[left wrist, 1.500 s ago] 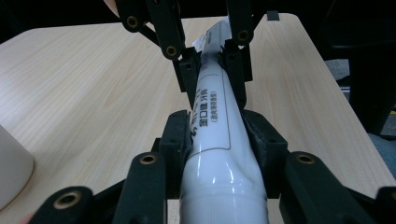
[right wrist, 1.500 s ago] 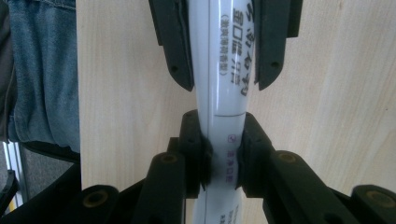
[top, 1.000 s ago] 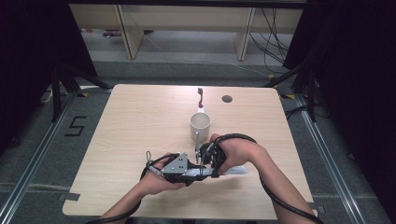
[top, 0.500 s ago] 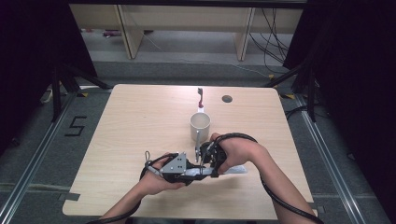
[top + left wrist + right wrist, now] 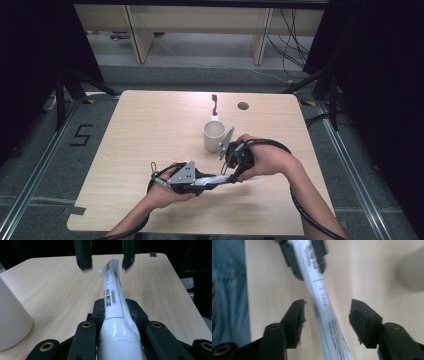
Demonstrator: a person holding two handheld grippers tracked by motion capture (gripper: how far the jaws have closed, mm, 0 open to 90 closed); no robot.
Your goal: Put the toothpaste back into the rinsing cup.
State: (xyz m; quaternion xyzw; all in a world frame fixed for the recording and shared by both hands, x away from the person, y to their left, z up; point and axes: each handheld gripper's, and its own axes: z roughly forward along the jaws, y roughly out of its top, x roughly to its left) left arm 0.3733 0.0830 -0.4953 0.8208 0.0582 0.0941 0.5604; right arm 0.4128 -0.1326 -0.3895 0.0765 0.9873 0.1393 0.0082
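Between my two grippers lies the white tube, held just above the worktop. My left gripper is clenched on its thick cap end, pads pressing both sides. The flat crimped end reaches into my right gripper, whose jaws have just been opening; they now stand apart from the tube on either side, with the tube running between them untouched. A pale cup stands just beyond the right gripper, and farther past it a small red-handled thing lies on the worktop.
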